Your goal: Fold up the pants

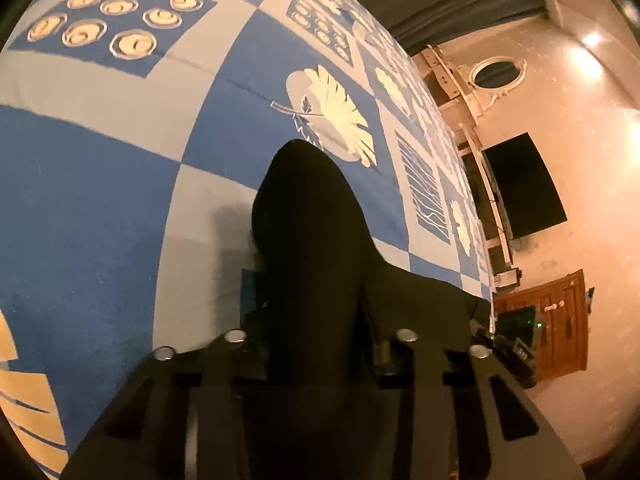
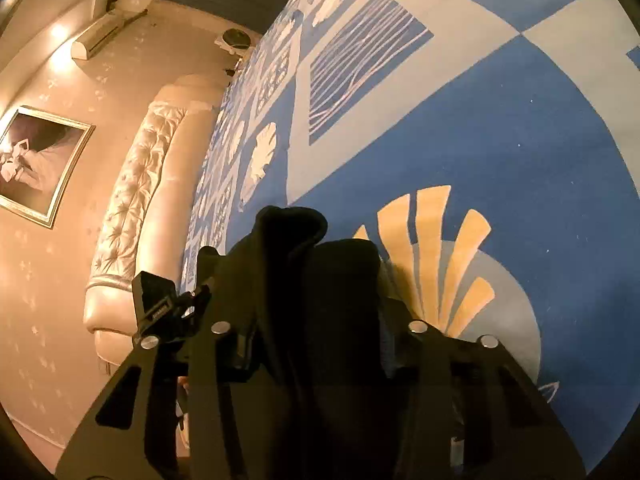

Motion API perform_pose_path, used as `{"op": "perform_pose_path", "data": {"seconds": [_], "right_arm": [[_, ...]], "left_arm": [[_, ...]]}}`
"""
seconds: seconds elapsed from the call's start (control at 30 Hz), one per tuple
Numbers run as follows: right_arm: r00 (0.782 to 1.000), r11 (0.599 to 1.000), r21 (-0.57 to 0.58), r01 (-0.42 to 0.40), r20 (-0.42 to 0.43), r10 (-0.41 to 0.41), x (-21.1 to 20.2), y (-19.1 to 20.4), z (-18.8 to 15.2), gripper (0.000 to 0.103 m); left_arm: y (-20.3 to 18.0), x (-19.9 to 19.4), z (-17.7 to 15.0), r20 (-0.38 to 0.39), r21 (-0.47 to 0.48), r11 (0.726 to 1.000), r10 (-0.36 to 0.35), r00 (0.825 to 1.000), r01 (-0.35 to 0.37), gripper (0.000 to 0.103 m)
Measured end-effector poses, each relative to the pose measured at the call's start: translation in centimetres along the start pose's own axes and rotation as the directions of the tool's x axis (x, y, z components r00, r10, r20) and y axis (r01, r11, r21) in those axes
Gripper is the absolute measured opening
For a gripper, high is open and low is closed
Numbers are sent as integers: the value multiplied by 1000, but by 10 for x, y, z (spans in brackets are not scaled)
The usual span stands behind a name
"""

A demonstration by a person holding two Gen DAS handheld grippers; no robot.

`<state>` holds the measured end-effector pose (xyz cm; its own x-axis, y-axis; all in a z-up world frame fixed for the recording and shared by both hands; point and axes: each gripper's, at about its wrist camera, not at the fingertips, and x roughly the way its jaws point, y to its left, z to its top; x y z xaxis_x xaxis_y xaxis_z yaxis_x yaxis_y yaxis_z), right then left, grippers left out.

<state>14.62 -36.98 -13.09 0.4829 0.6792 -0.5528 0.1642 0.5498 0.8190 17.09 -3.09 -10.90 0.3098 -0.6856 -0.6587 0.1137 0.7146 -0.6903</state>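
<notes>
Black cloth fills the middle of both wrist views: the pants (image 1: 308,240) are bunched up between the fingers of each tool, raised above the bed. In the left wrist view the left gripper (image 1: 316,344) is closed on a rounded hump of the fabric, with more of it trailing off to the right along the bed edge. In the right wrist view the right gripper (image 2: 320,332) is clamped on a thick, folded wad of the same pants (image 2: 304,264), its top edge curling over. The other tool (image 2: 160,304) shows just left of that wad, carrying a small label too blurred to read. A grey tag on a dark device (image 1: 520,350) at the bed's far edge in the left view has marks I cannot make out.

Beneath the cloth lies a bedspread (image 1: 100,184) in blue and pale grey squares, printed with cream leaves, wavy lines and rows of ovals; a yellow fan shape (image 2: 436,256) sits beside the right tool. A tufted cream headboard (image 2: 136,204) borders the bed. The walls are warm peach, with a framed picture (image 2: 36,164), a wall air conditioner (image 2: 100,38), a dark screen (image 1: 524,188), an oval mirror (image 1: 496,74) and a wooden door (image 1: 560,320).
</notes>
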Motion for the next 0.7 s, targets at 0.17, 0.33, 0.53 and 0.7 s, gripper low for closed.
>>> {"op": "perform_pose_path", "data": {"seconds": [0.17,0.33,0.53,0.7], "right_arm": [[1000,999,-44,1,21,0,3,21,1,37],[999,998,-48,-37,-2,37,30,35,4,36],[995,994,-52,-92,-40,90,82,61,15,36],[992,992,-44,-115,-59,112,117,74,24,36]], "left_arm": [[-3,-17,4,19,34,999,28,999,-29,25],[8,-41,22,58,35,998,46,997,-48,25],[36,-65,55,105,0,995,104,989,-104,25],[61,-78,79,125,-31,992,122,985,-119,25]]}}
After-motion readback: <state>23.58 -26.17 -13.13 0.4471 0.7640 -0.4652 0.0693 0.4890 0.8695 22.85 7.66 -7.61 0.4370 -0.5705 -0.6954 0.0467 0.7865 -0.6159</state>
